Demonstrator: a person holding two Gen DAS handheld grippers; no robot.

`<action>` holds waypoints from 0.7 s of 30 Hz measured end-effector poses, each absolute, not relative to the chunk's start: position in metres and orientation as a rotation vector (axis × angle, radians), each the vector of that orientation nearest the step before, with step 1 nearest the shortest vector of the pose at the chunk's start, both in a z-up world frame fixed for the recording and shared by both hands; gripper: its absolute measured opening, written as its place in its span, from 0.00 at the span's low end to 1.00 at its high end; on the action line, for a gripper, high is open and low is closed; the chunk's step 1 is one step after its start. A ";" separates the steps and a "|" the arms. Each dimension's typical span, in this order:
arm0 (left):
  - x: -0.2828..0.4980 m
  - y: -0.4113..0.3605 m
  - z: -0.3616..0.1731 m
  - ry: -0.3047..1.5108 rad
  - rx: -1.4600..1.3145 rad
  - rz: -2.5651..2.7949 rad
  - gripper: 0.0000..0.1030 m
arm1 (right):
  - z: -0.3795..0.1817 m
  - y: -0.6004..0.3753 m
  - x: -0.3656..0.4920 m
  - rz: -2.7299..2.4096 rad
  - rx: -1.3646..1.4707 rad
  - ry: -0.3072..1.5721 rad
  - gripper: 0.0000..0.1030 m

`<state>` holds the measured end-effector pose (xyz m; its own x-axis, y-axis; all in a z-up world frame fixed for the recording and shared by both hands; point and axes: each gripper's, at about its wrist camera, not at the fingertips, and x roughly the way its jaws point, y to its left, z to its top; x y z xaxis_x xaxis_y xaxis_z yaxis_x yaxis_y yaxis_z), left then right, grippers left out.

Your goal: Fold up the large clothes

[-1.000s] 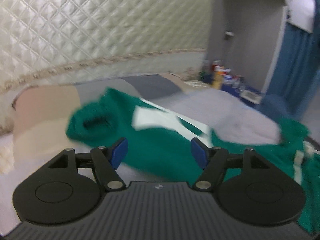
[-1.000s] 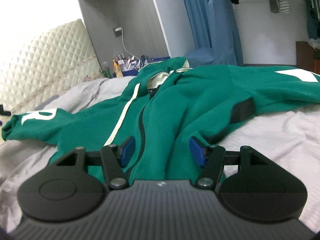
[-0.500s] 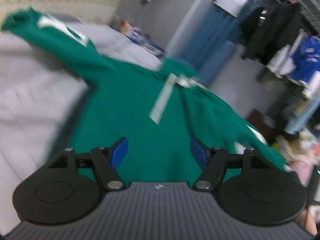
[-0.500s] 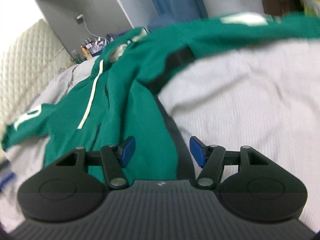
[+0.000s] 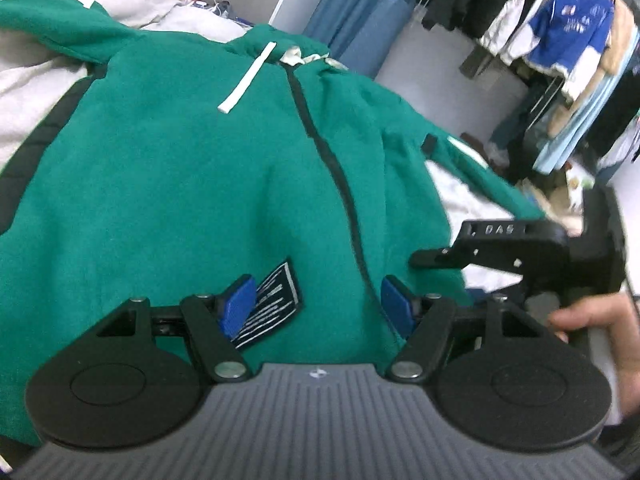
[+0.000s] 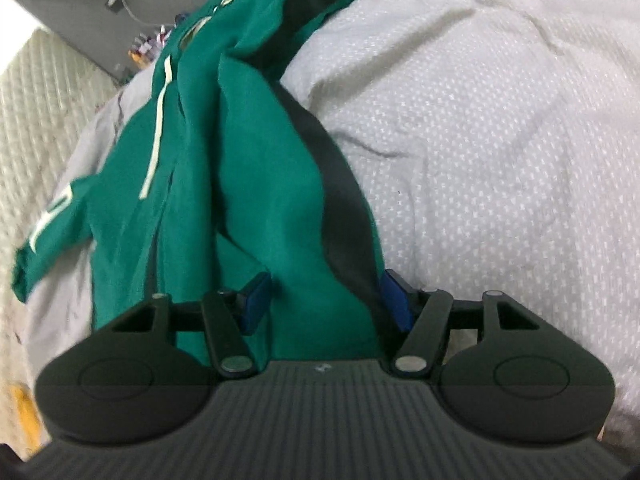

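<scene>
Green hoodie (image 5: 180, 168) hem under both grippers, my grab just starting.
My right gripper (image 6: 324, 300) is closing around its black-striped edge; left gripper (image 5: 316, 304) gapes empty above the hem, so I'd lower it before pinching.

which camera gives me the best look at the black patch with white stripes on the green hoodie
The left wrist view: the black patch lies flat on the green hoodie, in full view beside a blue finger of the left gripper. The right wrist view shows the hoodie's side and black stripe, but no patch.

both wrist views close, angled down, sharing green hoodie (image 5: 180, 168).
</scene>
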<state>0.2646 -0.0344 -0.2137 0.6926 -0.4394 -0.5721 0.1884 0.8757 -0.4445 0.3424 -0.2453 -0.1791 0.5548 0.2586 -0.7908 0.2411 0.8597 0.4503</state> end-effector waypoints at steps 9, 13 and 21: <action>0.270 -0.011 -0.209 0.718 -0.429 -0.339 0.24 | -0.136 -0.236 0.328 0.083 0.441 0.957 0.09; 0.268 0.001 -0.203 0.706 -0.514 -0.374 0.14 | -0.092 -0.243 0.314 0.136 0.366 0.905 0.08; 0.251 0.021 -0.180 0.689 -0.564 -0.433 0.14 | -0.030 -0.270 0.291 0.137 0.184 0.901 0.08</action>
